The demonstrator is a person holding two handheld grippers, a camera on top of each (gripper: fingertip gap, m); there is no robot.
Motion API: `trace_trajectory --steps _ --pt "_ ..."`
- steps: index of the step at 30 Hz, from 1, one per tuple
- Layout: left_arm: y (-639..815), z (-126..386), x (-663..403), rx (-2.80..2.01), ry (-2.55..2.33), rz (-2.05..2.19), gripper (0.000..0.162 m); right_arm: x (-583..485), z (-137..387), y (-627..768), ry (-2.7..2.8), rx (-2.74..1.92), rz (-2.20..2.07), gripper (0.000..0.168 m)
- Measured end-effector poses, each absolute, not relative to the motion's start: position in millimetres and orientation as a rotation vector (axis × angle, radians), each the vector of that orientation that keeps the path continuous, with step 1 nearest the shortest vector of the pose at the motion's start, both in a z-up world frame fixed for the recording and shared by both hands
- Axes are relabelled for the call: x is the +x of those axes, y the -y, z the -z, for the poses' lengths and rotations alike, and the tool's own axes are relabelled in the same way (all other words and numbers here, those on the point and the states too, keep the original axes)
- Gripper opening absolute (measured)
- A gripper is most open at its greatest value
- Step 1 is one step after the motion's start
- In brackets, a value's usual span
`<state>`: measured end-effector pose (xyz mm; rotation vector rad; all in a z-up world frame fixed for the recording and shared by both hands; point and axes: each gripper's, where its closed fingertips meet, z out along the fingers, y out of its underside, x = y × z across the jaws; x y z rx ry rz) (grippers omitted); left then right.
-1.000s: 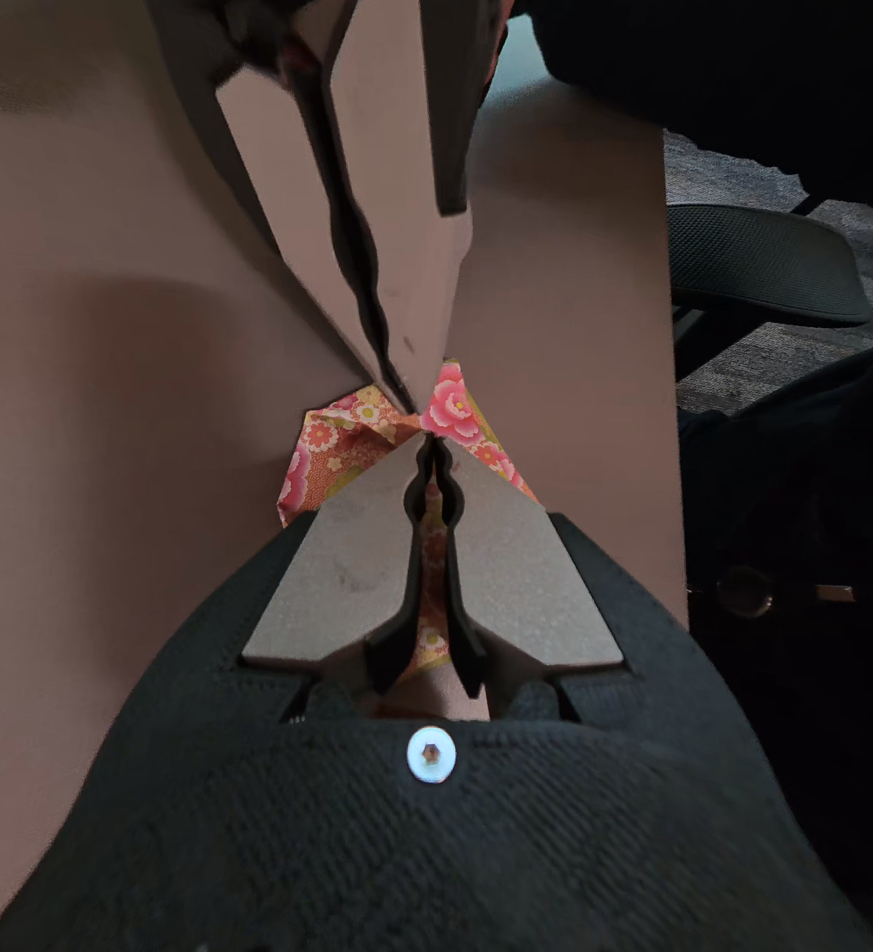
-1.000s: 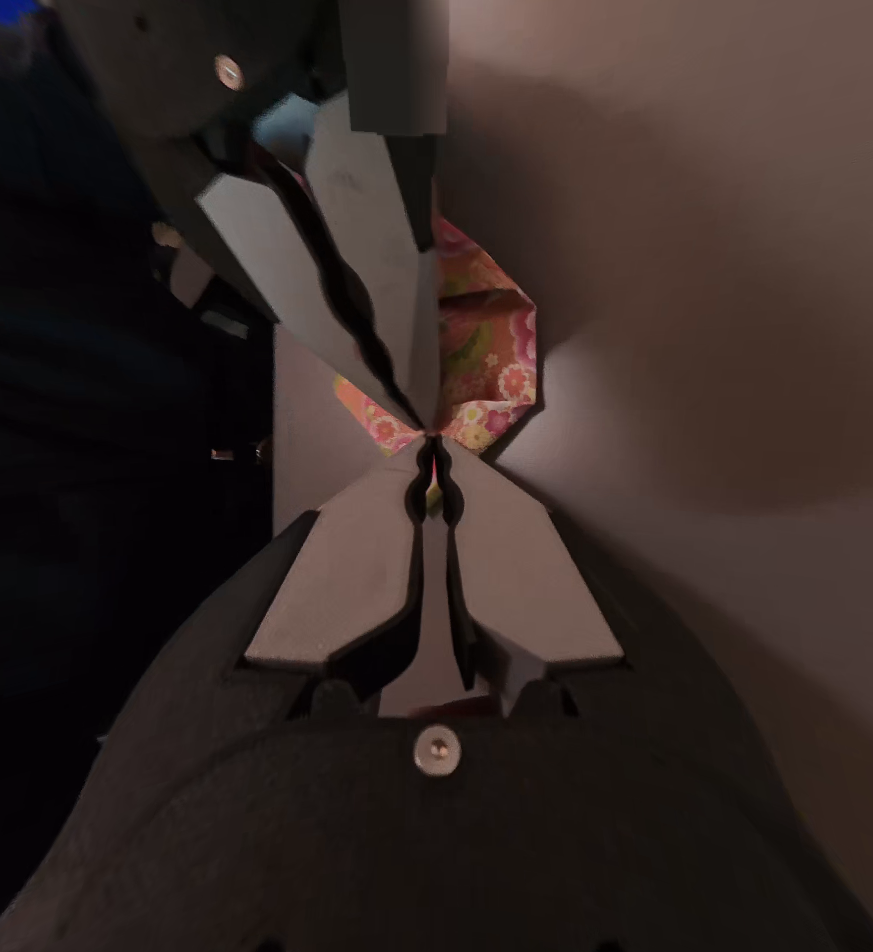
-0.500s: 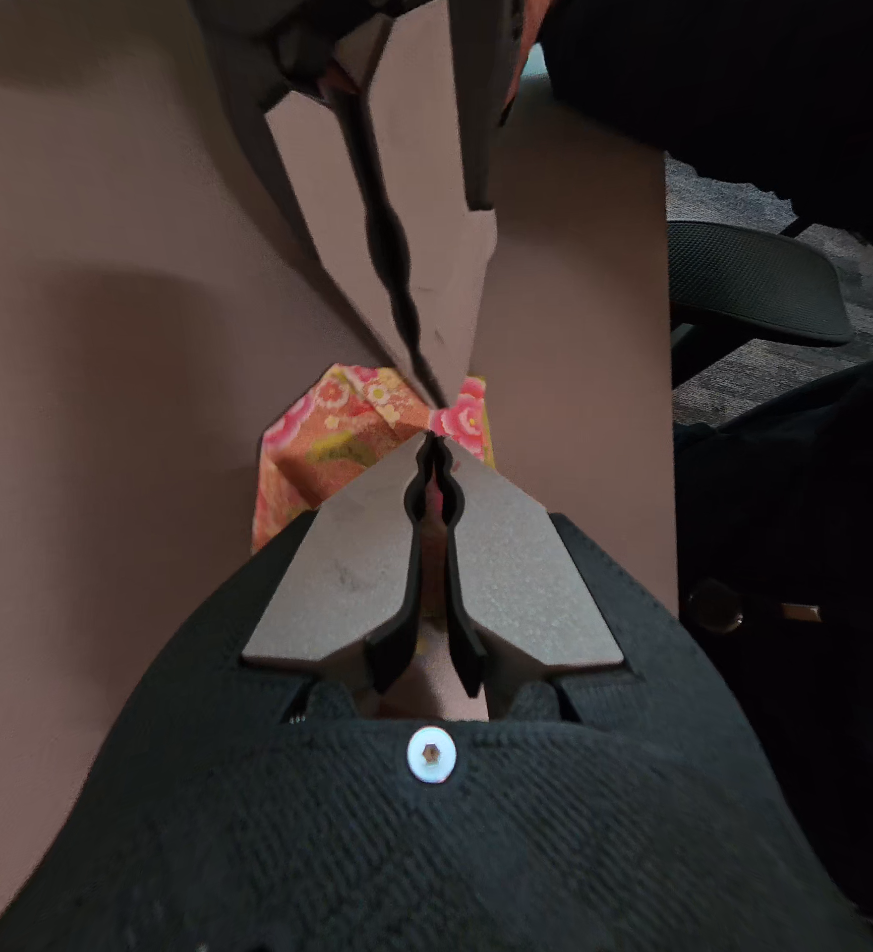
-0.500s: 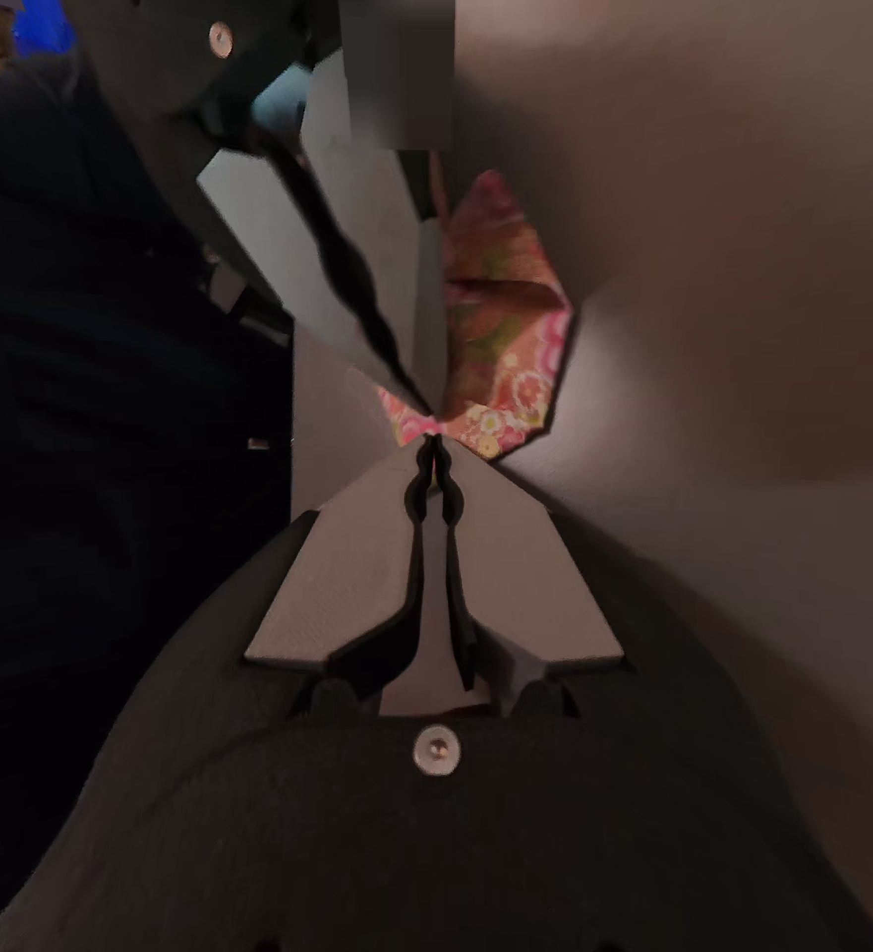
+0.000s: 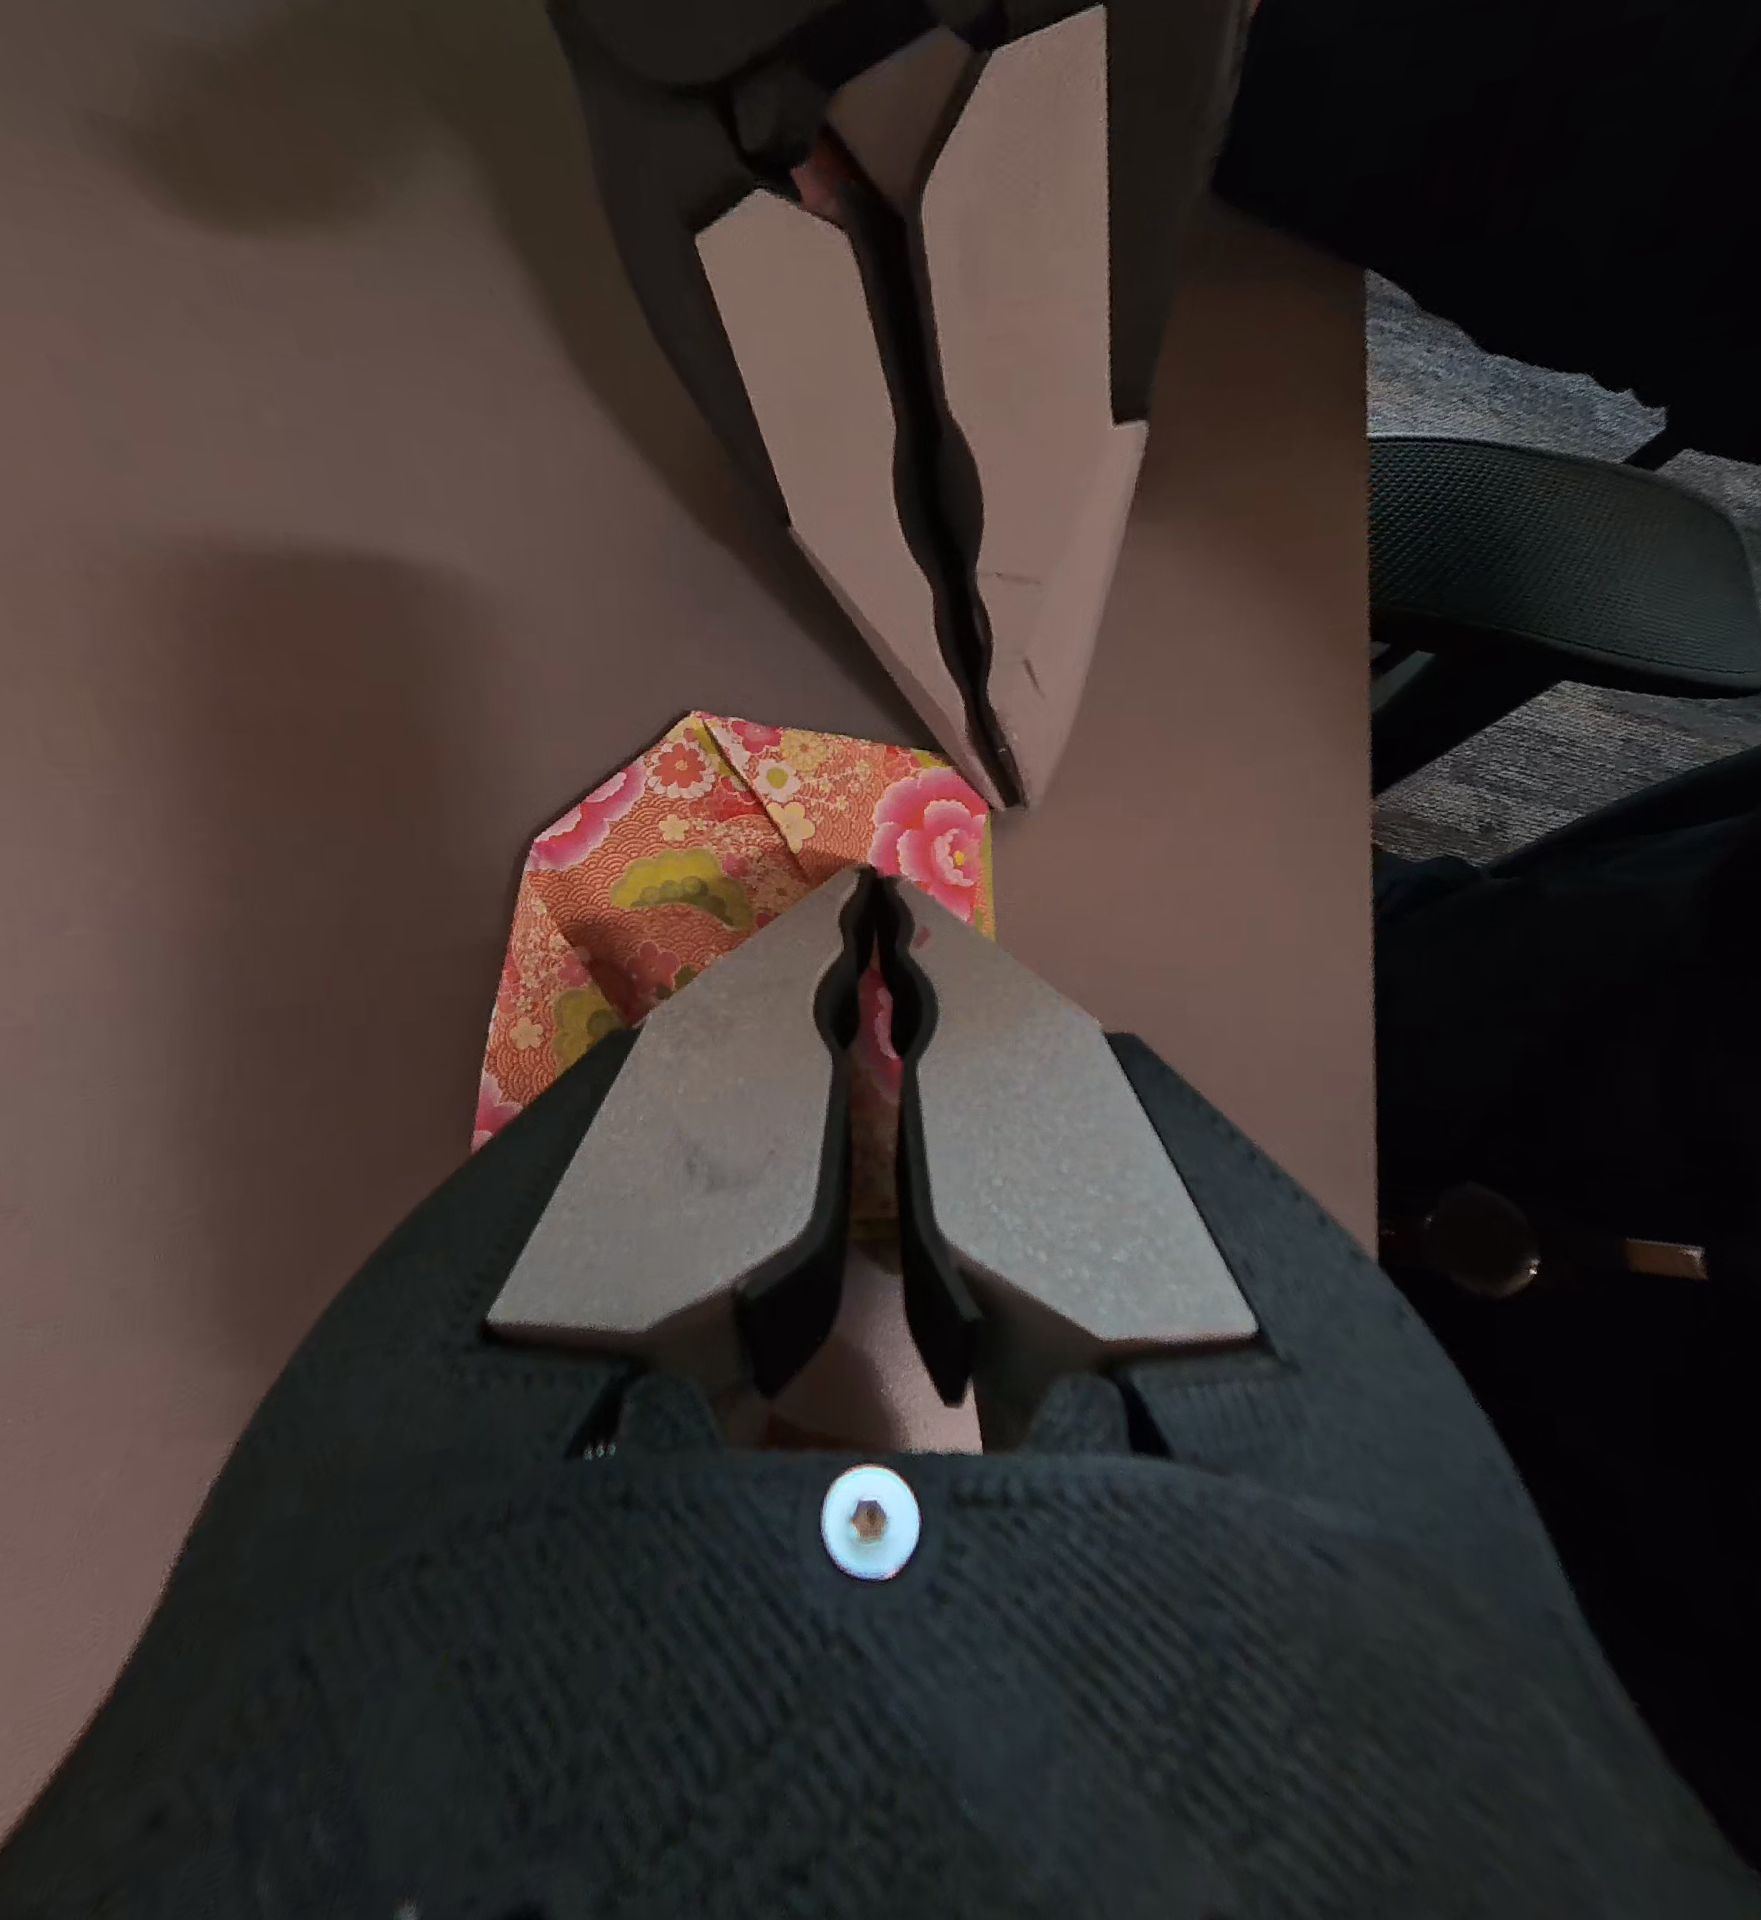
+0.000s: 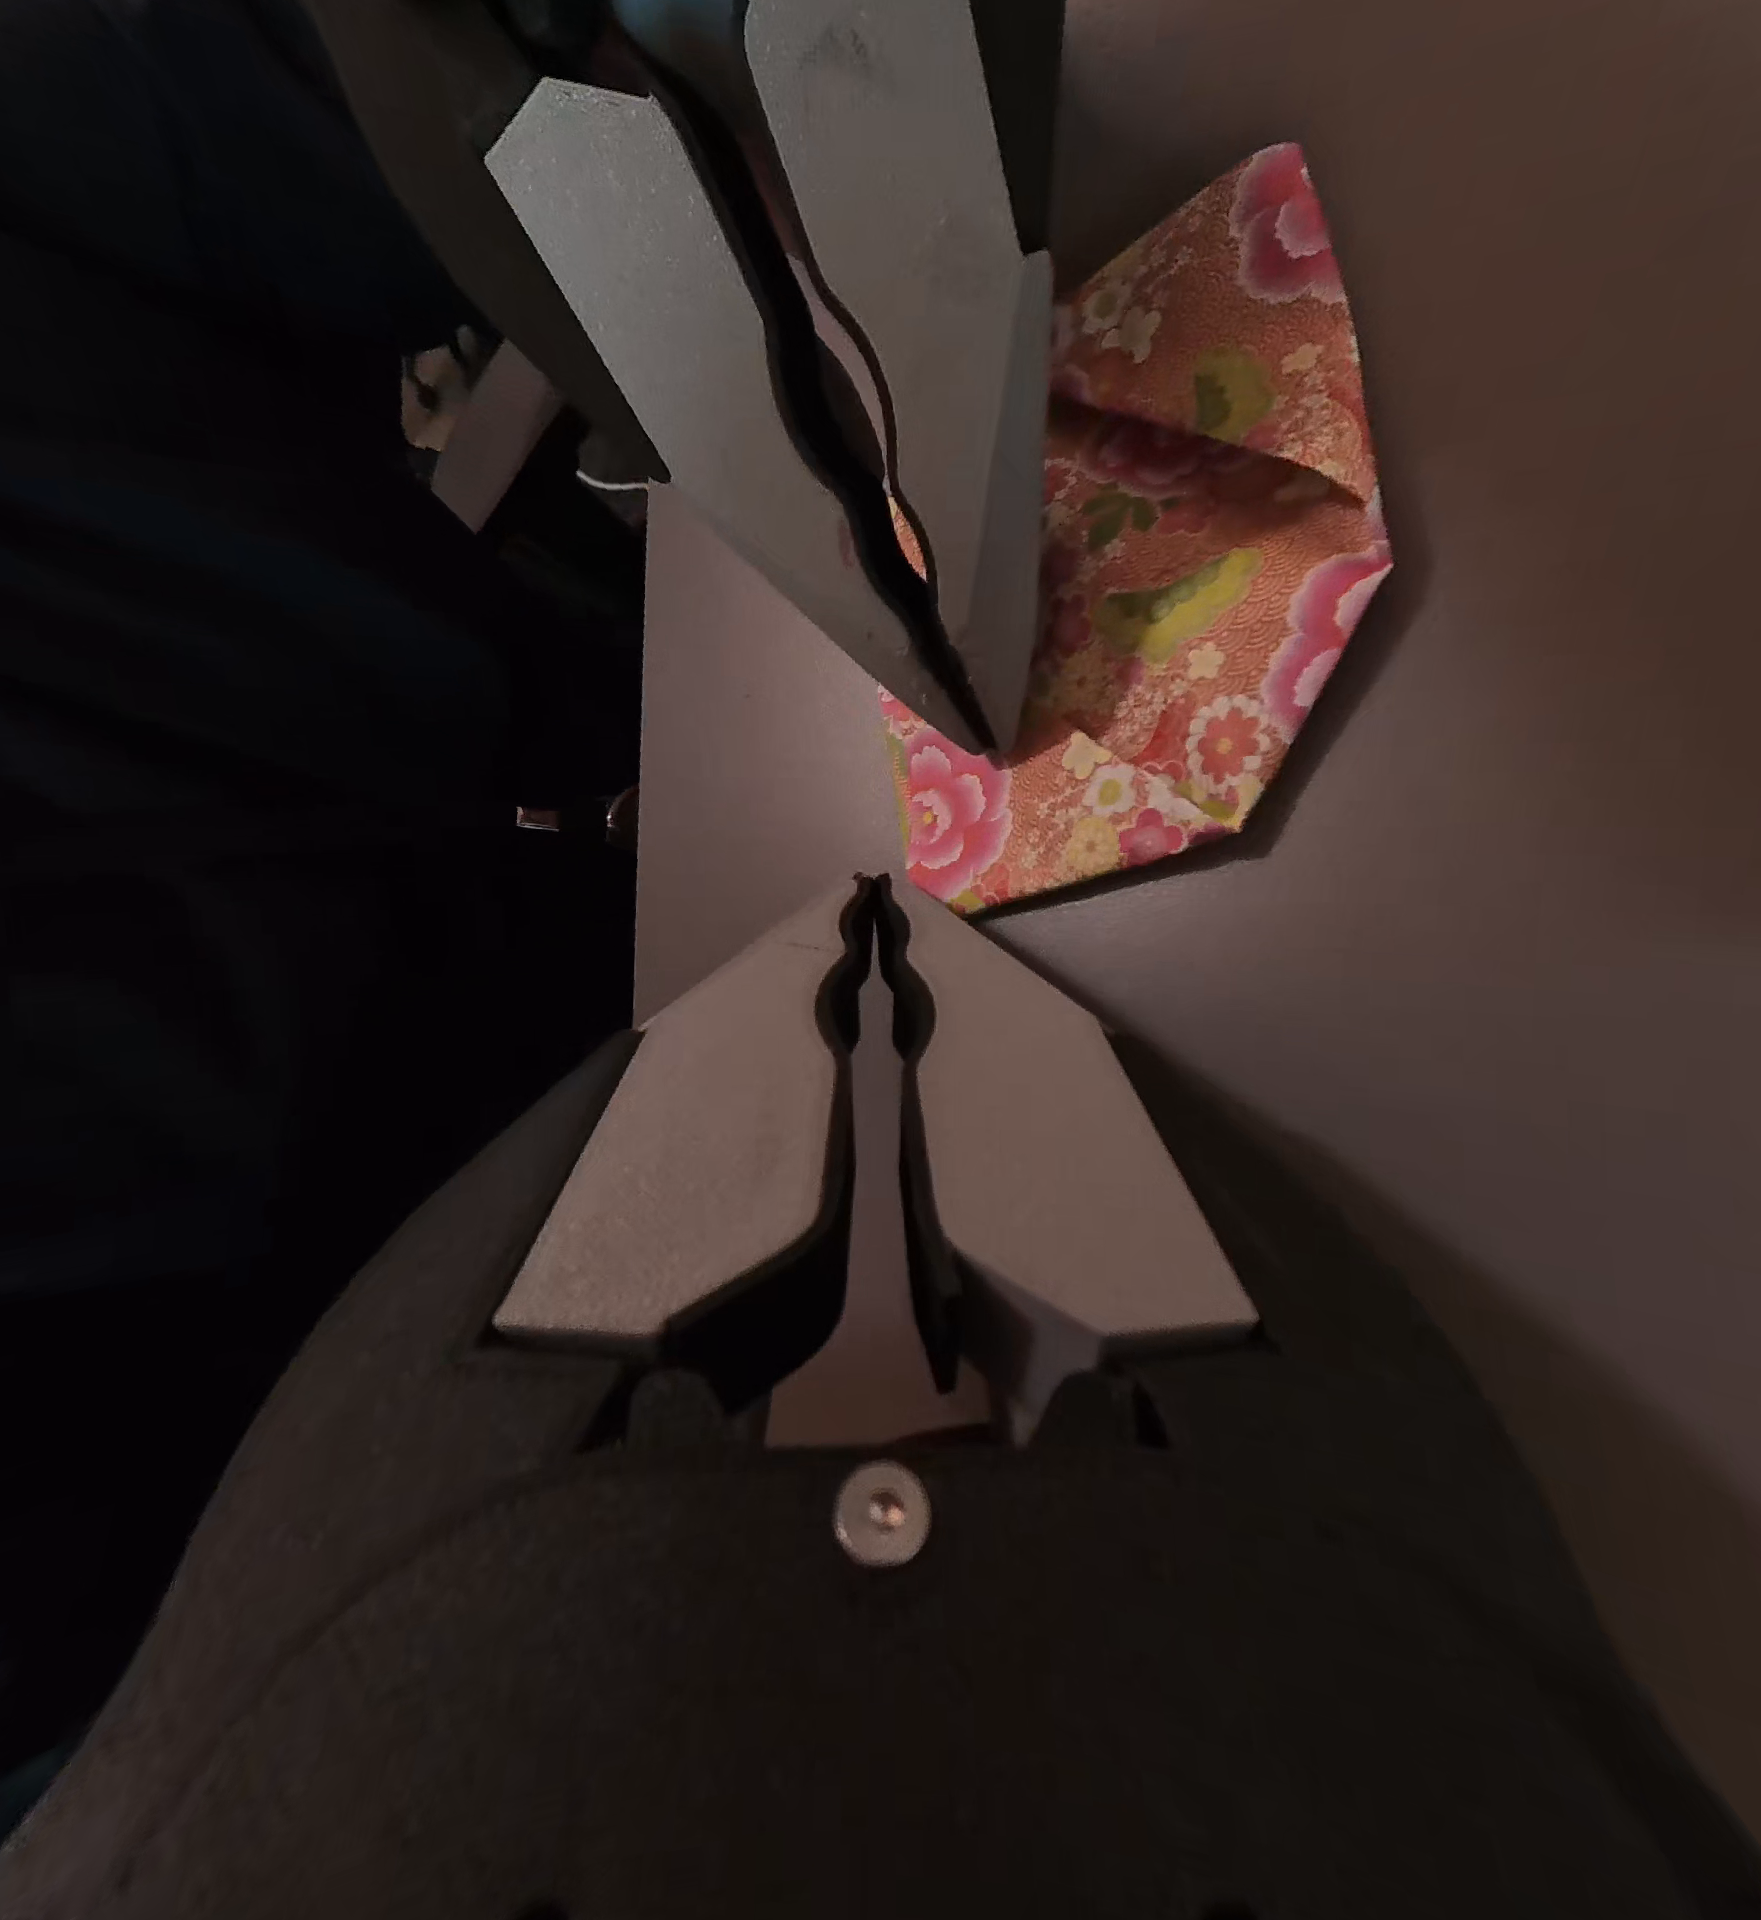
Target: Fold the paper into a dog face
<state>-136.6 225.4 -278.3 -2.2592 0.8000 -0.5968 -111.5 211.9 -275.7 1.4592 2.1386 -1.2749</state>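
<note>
The floral orange-pink paper (image 5: 710, 852) lies folded and nearly flat on the tan table (image 5: 232, 727). My left gripper (image 5: 874, 878) is shut, with its tips down on the paper near its right edge. I cannot tell whether a layer is pinched. My right gripper (image 6: 871, 883) is shut and empty, with its tips on the bare table just beside the paper's near corner (image 6: 959, 873). In the right wrist view the paper (image 6: 1198, 582) shows a raised fold, and the left gripper (image 6: 990, 743) points down onto it. In the left wrist view the right gripper (image 5: 1001, 800) touches the paper's far right corner.
The table edge (image 5: 1369, 935) runs close to the right of the paper. Beyond it are a black office chair (image 5: 1551, 571), grey carpet (image 5: 1541, 758) and a person's dark clothing (image 6: 232, 727). The table surface (image 6: 1478, 1039) stretches away on the other side. The tips of both grippers are at nearly the same place.
Both grippers met tip to tip on the raised, bunched paper. The paper has dropped and spread flat. The right gripper has drawn off it to the table beside it.
</note>
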Motion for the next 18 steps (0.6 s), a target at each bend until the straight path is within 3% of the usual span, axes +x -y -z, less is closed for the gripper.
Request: trace_trajectory --steps 9,14,18 --pt "-225.7 278.6 -136.1 -2.261 -0.782 0.613 0.000 -129.0 273.6 -235.8 -2.142 1.608 1.312 0.000" --pt "-226.1 278.5 -135.7 -2.250 -0.802 0.557 0.000 -182.8 235.3 -245.4 -2.115 1.721 1.581 0.000" --pt "-226.6 278.2 -135.5 -2.230 -0.837 0.453 0.000 -198.1 254.2 -232.8 -2.187 1.710 1.447 0.000"
